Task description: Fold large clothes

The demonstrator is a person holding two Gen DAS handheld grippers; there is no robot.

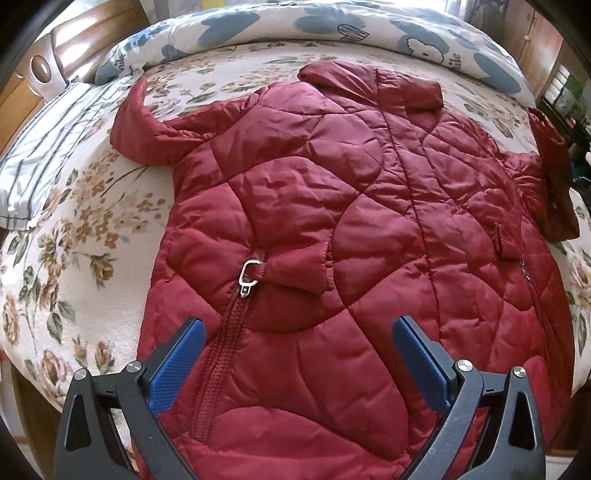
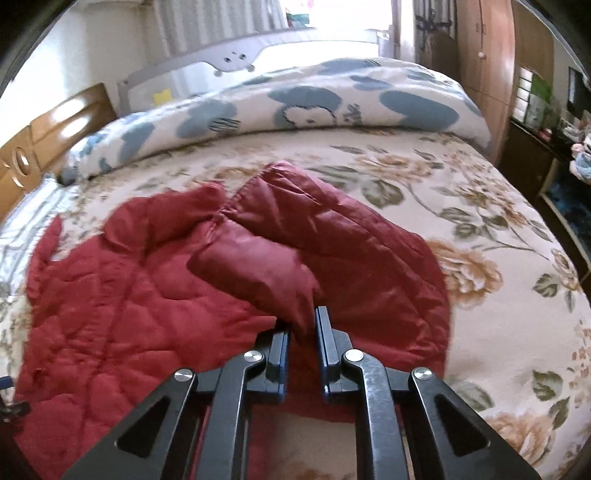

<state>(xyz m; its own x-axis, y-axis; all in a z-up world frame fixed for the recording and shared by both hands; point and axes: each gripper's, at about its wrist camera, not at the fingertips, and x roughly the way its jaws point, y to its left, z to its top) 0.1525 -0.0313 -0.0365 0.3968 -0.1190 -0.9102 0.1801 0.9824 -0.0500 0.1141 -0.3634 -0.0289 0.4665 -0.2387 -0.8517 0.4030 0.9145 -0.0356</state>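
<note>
Bed (image 1: 92,236) with a flowered cover, bearing a rolled blue-patterned quilt (image 1: 332,26) along its far edge and a striped pillow (image 1: 48,147) at 1 side. Red quilted jacket (image 1: 332,206) spread front-up across the middle of the bed, collar toward the quilt, hem toward the cameras; 1 sleeve (image 1: 136,122) lies out flat near the pillow. The other sleeve (image 2: 255,266) is raised and carried over the jacket body, its cuff pinched between the closed jaws of the right gripper (image 2: 302,325). Left gripper (image 1: 299,332) hovers above the lower front near the zipper pull (image 1: 248,276), jaws wide apart and holding nothing. Step in hand, as judged: folding the first sleeve inward. The next move calls for laying that sleeve flat across the chest, releasing it, then folding the opposite sleeve likewise.
</note>
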